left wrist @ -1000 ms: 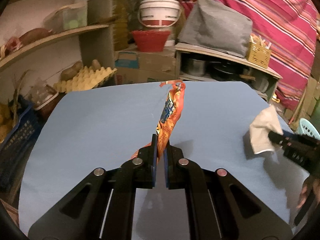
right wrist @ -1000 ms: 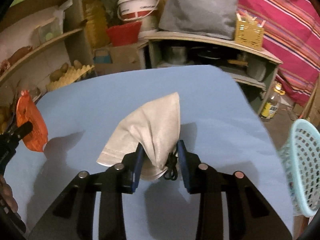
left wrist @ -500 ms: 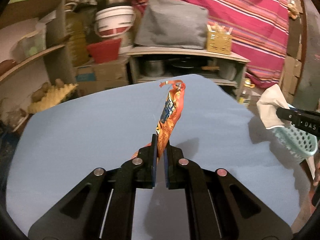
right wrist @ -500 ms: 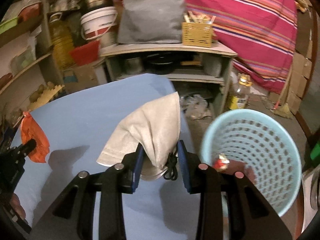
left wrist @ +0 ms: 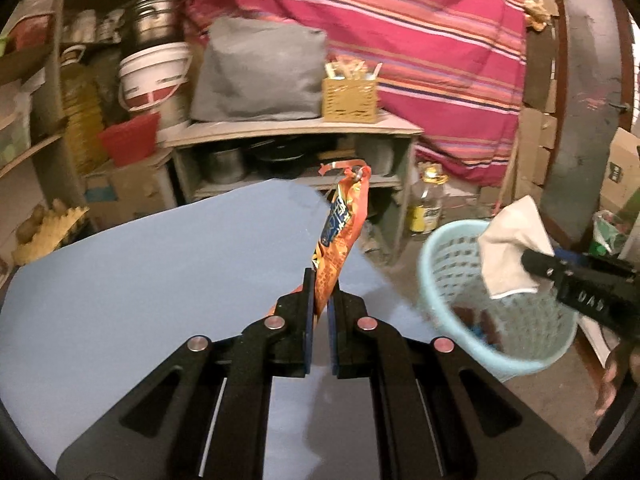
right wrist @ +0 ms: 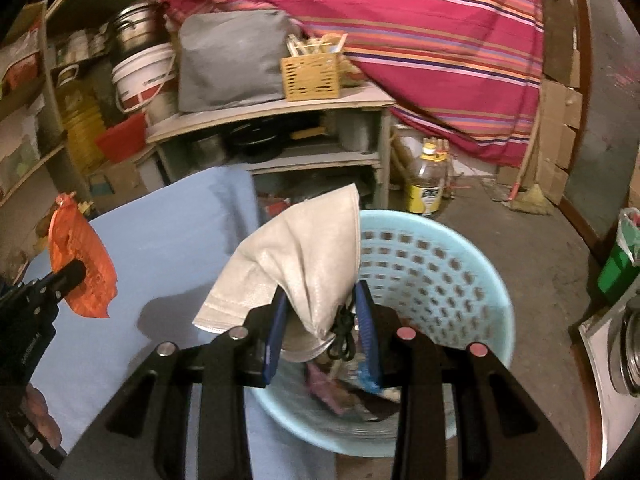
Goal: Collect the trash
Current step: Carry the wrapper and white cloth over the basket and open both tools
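Note:
My left gripper (left wrist: 320, 292) is shut on an orange snack wrapper (left wrist: 340, 224) that stands up from its jaws, above the right edge of the blue table (left wrist: 160, 272). My right gripper (right wrist: 320, 300) is shut on a used white face mask (right wrist: 296, 256) with a black ear loop, held over the rim of the light-blue perforated trash basket (right wrist: 440, 264). The basket stands on the floor by the table and holds several bits of trash. In the left wrist view the mask (left wrist: 512, 248) and right gripper (left wrist: 536, 264) hang over the basket (left wrist: 452, 276). In the right wrist view the wrapper (right wrist: 80, 264) is at far left.
A low shelf unit (left wrist: 288, 132) with pots, a grey bundle and a yellow basket stands behind the table. An oil bottle (right wrist: 428, 184) and a broom sit on the concrete floor. A striped red cloth hangs behind. A hand (left wrist: 612, 380) is at right.
Both grippers have swung to the right across the table, each keeping its hold. The basket has come into view, and the mask now hangs over it.

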